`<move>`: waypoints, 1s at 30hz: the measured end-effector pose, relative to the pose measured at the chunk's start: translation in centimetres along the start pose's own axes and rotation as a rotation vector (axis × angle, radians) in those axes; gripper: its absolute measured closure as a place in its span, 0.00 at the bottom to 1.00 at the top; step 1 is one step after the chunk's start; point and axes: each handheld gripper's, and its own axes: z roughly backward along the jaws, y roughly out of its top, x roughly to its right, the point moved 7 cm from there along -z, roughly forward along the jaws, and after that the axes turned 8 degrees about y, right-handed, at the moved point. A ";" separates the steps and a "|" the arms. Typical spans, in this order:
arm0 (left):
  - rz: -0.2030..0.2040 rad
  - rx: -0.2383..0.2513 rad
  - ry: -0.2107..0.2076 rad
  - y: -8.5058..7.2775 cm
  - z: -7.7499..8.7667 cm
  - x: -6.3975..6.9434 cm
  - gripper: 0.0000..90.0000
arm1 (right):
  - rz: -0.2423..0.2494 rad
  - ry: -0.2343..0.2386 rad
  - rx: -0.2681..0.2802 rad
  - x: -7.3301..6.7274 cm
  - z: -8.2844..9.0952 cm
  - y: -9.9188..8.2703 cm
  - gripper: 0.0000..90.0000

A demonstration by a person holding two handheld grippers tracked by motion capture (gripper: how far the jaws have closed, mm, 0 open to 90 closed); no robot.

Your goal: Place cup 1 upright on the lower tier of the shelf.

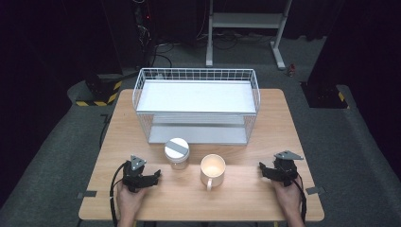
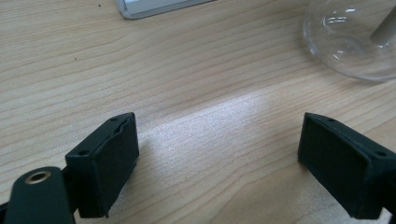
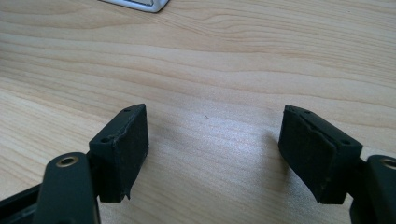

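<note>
A glass jar (image 1: 177, 153) with a white-and-grey lid stands on the wooden table (image 1: 246, 189) in front of a white wire rack (image 1: 197, 105). To its right sits a white mug (image 1: 213, 170), handle toward me. My left gripper (image 1: 150, 177) rests low on the table at the front left, open, nothing between its jaws; its own view shows bare wood between the pads (image 2: 109, 165) and the jar's glass base (image 2: 355, 37) at the upper right. My right gripper (image 1: 265, 171) lies at the front right, open and empty, over bare wood in its view (image 3: 215, 154).
The two-tier wire rack fills the back half of the table; its base corner (image 2: 154, 7) shows in the left gripper view and another corner (image 3: 140, 4) in the right gripper view. Grey tape tabs (image 1: 87, 194) mark the front corners. Beyond the table is dark floor with a white frame (image 1: 246, 28).
</note>
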 end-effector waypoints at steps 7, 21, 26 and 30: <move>0.001 -0.001 -0.001 0.0 0.0 0.0 0.15 | -0.005 -0.004 0.000 0.0 0.1 -0.1 0.26; 0.060 -0.003 0.046 0.2 -0.2 0.2 0.17 | -0.009 -0.006 -0.002 0.1 0.1 -0.1 0.25; 0.046 0.000 0.036 0.3 -0.2 0.2 0.17 | -0.009 -0.006 -0.002 0.1 0.1 -0.1 0.25; 0.044 0.001 0.026 0.3 -0.2 0.2 0.17 | -0.010 -0.005 -0.002 0.1 0.1 -0.1 0.25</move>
